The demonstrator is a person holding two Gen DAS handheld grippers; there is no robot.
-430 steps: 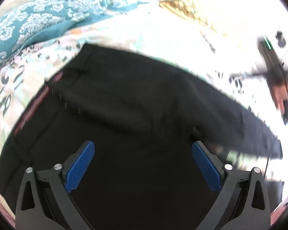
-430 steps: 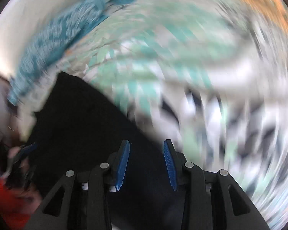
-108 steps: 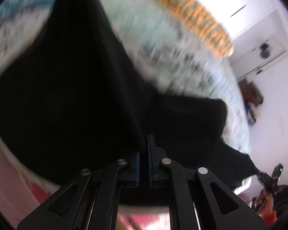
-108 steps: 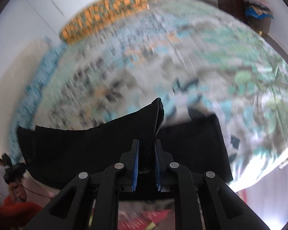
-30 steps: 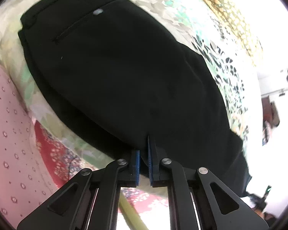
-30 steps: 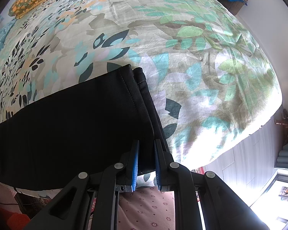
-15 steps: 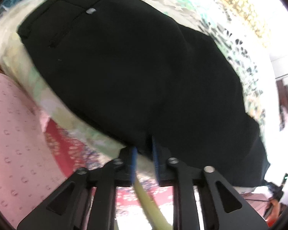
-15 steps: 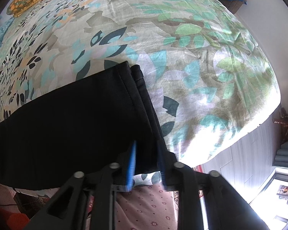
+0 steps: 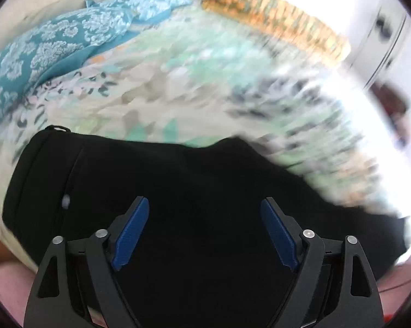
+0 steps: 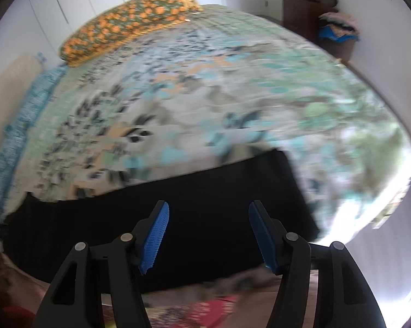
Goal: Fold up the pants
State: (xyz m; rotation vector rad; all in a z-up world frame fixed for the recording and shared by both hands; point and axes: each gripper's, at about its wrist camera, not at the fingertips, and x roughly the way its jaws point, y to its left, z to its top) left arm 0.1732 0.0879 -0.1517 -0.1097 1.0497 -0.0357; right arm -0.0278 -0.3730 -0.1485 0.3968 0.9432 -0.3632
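Black pants [image 9: 205, 186] lie flat along the near edge of the bed, folded lengthwise. In the left wrist view the waistband with a small button [image 9: 66, 201] is at the left. My left gripper [image 9: 205, 221] is open and empty above the upper part of the pants. In the right wrist view the pants [image 10: 191, 199] stretch across, with the leg ends at the right. My right gripper [image 10: 208, 225] is open and empty above the leg end. Both views are motion-blurred.
The bed has a floral sheet [image 10: 205, 95]. A teal patterned pillow [image 9: 55, 41] and an orange patterned pillow [image 10: 123, 16] lie at the far side. A dark cabinet with clothes [image 10: 320, 13] stands by the wall. A red rug [image 10: 200, 311] lies below the bed edge.
Both grippers have let go of the pants' near edge and opened wide. Both have lifted and tilted up, so more of the bed shows.
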